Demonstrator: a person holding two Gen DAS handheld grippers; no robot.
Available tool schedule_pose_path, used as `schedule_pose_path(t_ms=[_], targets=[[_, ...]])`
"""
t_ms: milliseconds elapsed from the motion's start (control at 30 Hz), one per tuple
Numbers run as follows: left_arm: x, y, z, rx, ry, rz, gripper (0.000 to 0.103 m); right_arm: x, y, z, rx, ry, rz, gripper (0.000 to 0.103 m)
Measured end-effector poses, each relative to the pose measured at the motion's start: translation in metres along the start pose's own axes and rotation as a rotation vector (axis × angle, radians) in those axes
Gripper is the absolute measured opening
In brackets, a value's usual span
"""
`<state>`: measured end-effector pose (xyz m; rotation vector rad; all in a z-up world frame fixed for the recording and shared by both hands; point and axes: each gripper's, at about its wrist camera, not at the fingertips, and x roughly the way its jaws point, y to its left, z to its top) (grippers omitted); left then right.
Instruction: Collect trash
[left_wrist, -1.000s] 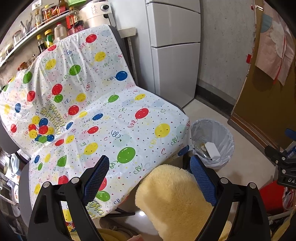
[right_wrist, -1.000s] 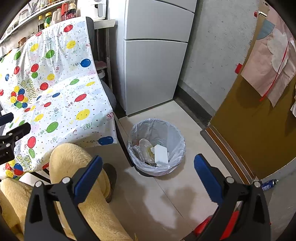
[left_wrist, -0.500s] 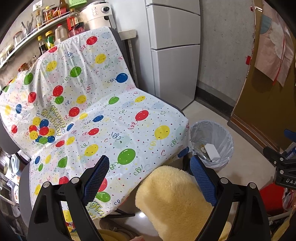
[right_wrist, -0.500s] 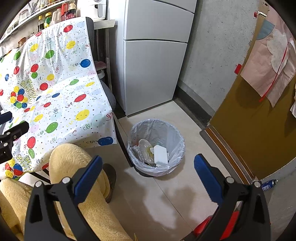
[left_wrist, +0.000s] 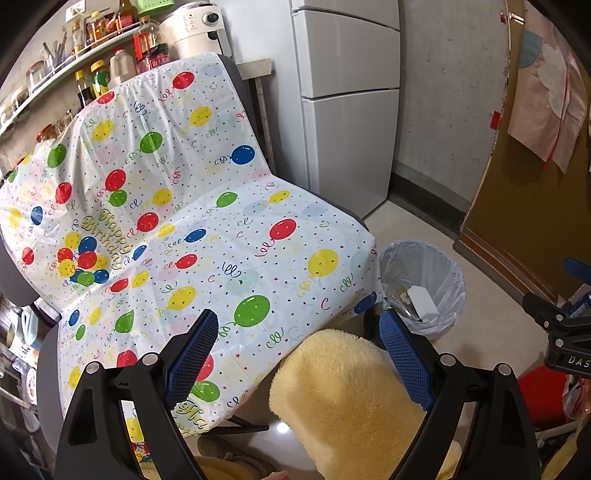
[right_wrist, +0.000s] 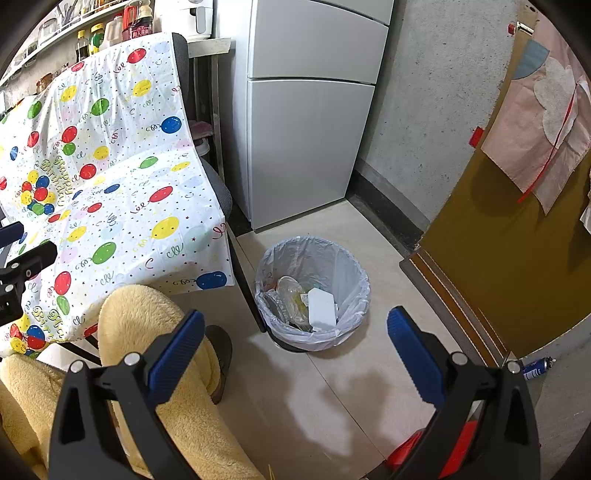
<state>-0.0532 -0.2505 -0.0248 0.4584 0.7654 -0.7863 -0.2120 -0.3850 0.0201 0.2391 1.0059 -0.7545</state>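
A round bin lined with a pale plastic bag (right_wrist: 354, 273) (left_wrist: 443, 273) stands on the floor beside the chair. Inside it lie a white box (right_wrist: 321, 308) (left_wrist: 423, 299), a clear plastic bottle (right_wrist: 290, 288) and other wrappers. My right gripper (right_wrist: 295, 345) hangs open above the floor just short of the bin, with nothing between its blue pads. Over the chair's front edge and a fuzzy yellow leg, my left gripper (left_wrist: 299, 347) is open and empty too. No loose trash shows on the balloon-print cover (left_wrist: 207, 236).
The balloon sheet drapes a chair (right_wrist: 218, 184). A person's legs in fuzzy yellow trousers (right_wrist: 147, 332) (left_wrist: 340, 398) sit close below both grippers. A white fridge (right_wrist: 306, 110) stands behind the bin. A brown door (right_wrist: 517, 258) is to the right; a blue spray can (right_wrist: 535, 367) lies on the floor.
The left wrist view has shifted slightly, the chair and bin sliding a little down and right in frame. The right wrist view is practically the same. Both grippers stay open.
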Motion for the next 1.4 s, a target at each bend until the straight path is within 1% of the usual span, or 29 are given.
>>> schedule_pose_path(t_ms=[1167, 1300, 1400], targets=[[-0.0010, -0.0048, -0.0016, 0.006, -0.012, 0.003, 0.089, 0.0026, -0.0018, 0.0010, 0.006, -0.005, -0.003, 0.097], [-0.0002, -0.0049, -0.0030, 0.012, -0.010, 0.027, 0.089, 0.0025, -0.0013, 0.0014, 0.004, -0.009, 0.005, 0.097], [0.0004, 0.0017, -0.0047, 0.002, -0.008, 0.032, 0.089, 0.0021, 0.0024, 0.0029, 0.001, -0.013, 0.016, 0.097]])
